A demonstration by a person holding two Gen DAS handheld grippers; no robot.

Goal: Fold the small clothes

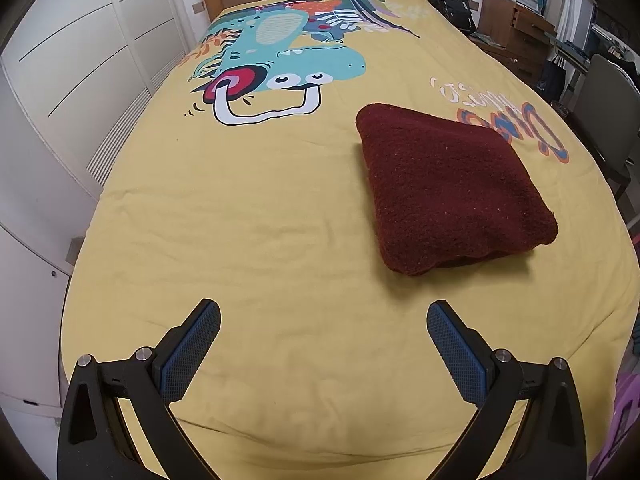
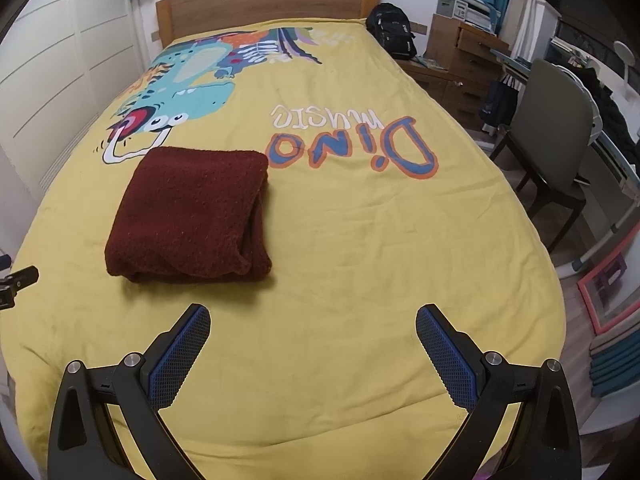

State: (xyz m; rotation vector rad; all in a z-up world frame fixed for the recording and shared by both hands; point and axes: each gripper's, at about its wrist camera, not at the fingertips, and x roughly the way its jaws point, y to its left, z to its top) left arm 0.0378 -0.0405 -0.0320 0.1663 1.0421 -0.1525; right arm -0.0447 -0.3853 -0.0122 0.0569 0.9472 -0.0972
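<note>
Ahead, the folded maroon garment (image 1: 452,188) lies beyond both gaping tongs (image 1: 323,310).

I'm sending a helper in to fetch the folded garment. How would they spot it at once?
Look at the bed with the yellow dinosaur bedspread. On it, between the cartoon dinosaur and the "Dino music" lettering, lies the dark red fuzzy garment, folded into a thick square. It is the only loose item on the cover.

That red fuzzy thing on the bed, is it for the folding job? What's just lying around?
For the job:
- dark red fuzzy garment, lying folded
- left claw, open
- right claw, open

Just there:
- yellow dinosaur bedspread
- black backpack
- chair
- wooden drawers
</note>
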